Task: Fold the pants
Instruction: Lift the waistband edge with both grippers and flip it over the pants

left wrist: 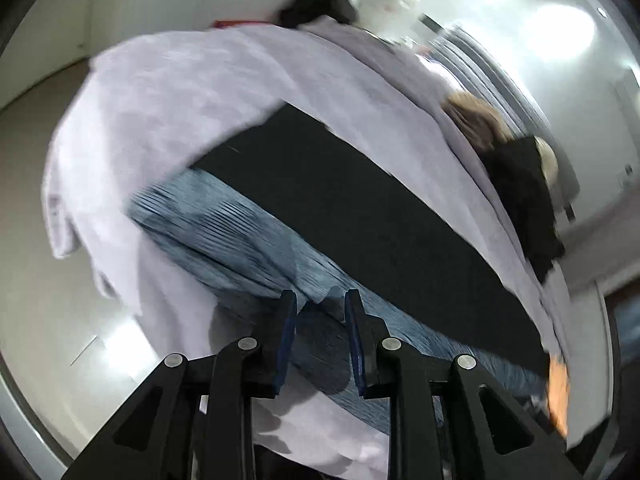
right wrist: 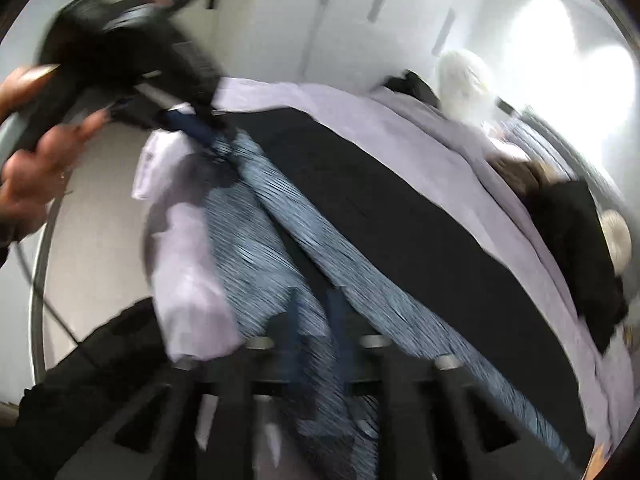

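Blue-grey pleated pants point(left wrist: 224, 236) lie along the near edge of a black mat point(left wrist: 360, 208) on a lilac-covered table point(left wrist: 180, 92). My left gripper point(left wrist: 320, 308) has its jaws narrowly apart around a fold of the pants. In the right wrist view the pants point(right wrist: 288, 224) run from the left gripper point(right wrist: 204, 132) at the far end down to my right gripper point(right wrist: 316, 312), which is blurred with pants fabric between its jaws. A hand point(right wrist: 36, 160) holds the left gripper.
Dark garments point(left wrist: 520, 196) and a brown one point(left wrist: 476, 120) lie on the table's far right side. A white fluffy object point(left wrist: 388, 0) stands at the far end. The lilac cloth hangs over the table's left edge above the pale floor point(left wrist: 36, 280).
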`<action>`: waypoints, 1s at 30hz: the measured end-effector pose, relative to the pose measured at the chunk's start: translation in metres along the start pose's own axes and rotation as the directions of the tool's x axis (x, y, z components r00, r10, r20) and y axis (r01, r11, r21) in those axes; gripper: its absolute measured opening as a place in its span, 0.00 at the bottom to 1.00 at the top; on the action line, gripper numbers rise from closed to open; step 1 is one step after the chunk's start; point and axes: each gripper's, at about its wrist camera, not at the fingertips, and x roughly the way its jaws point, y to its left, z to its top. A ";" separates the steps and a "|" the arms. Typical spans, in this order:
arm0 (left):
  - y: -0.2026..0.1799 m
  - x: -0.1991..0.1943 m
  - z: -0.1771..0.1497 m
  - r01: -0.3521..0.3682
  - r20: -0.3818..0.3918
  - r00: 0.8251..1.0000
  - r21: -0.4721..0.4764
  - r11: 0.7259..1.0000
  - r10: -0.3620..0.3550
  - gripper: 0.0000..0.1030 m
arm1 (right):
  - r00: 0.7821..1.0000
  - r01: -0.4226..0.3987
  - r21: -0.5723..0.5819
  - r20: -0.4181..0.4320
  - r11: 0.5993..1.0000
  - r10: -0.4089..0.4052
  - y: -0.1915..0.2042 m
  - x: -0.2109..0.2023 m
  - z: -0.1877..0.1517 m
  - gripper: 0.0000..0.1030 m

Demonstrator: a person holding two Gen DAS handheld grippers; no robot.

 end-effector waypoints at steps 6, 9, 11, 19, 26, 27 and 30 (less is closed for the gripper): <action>-0.025 0.027 -0.002 0.048 -0.075 0.996 0.010 0.999 -0.048 0.25 | 0.974 0.225 -0.149 0.045 0.963 -0.221 -0.002 0.000 -0.008 0.97; -0.032 0.033 -0.008 0.054 -0.108 0.993 0.008 0.998 -0.053 0.25 | 0.955 0.293 -0.253 0.040 0.922 -0.293 0.007 0.009 -0.011 0.96; -0.041 0.033 -0.016 0.050 -0.116 0.992 0.023 0.998 -0.047 0.35 | 0.947 0.319 -0.243 0.053 0.916 -0.315 0.003 -0.002 -0.017 0.96; -0.117 0.045 -0.053 0.128 -0.164 0.981 0.155 0.980 -0.102 0.97 | 0.977 0.212 0.416 -0.073 0.884 -0.199 -0.129 -0.054 -0.077 0.96; -0.182 0.072 -0.096 0.170 -0.266 0.959 0.279 0.945 -0.094 0.97 | 0.991 0.084 0.842 -0.016 0.533 -0.130 -0.235 -0.089 -0.169 0.96; -0.188 0.074 -0.102 0.158 -0.261 0.962 0.295 0.942 -0.080 0.97 | 0.992 0.059 0.874 0.001 0.482 -0.124 -0.243 -0.090 -0.179 0.96; -0.198 0.081 -0.112 0.097 -0.238 0.971 0.344 0.934 -0.013 0.97 | 0.993 0.017 0.942 0.023 0.336 -0.116 -0.264 -0.087 -0.215 0.96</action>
